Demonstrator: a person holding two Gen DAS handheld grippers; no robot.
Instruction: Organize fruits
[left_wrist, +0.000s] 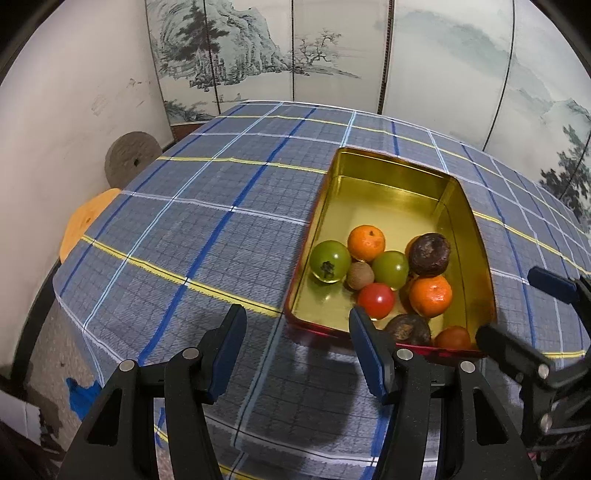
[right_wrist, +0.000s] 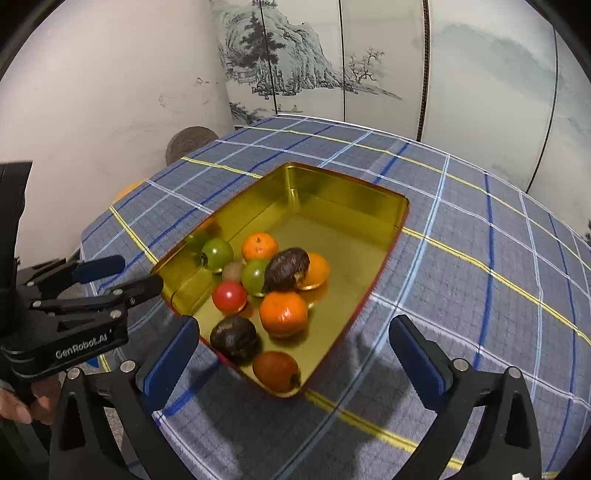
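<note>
A gold tin (left_wrist: 388, 157) with a red outside stands on the blue plaid tablecloth (left_wrist: 184, 240). Several fruits lie in its near half: two green tomatoes (left_wrist: 330, 261), oranges (left_wrist: 430, 296), a red tomato (left_wrist: 376, 300), two dark brown fruits (left_wrist: 429, 254) and a red-orange one (left_wrist: 452, 338) in the near corner. My left gripper (left_wrist: 297, 347) hangs open and empty over the cloth at the tin's near left corner. My right gripper (right_wrist: 293, 332) stands wide open just above the tin's near end (right_wrist: 332, 192), holding nothing; below it lie an orange (right_wrist: 283, 314) and a dark fruit (right_wrist: 233, 338).
A painted folding screen (left_wrist: 295, 55) and a white wall (left_wrist: 74, 110) close off the far and left sides. A grey disc (left_wrist: 129, 157) and an orange round thing (left_wrist: 86, 221) sit past the table's left edge. A hand (right_wrist: 22, 402) holds the left gripper (right_wrist: 125, 277).
</note>
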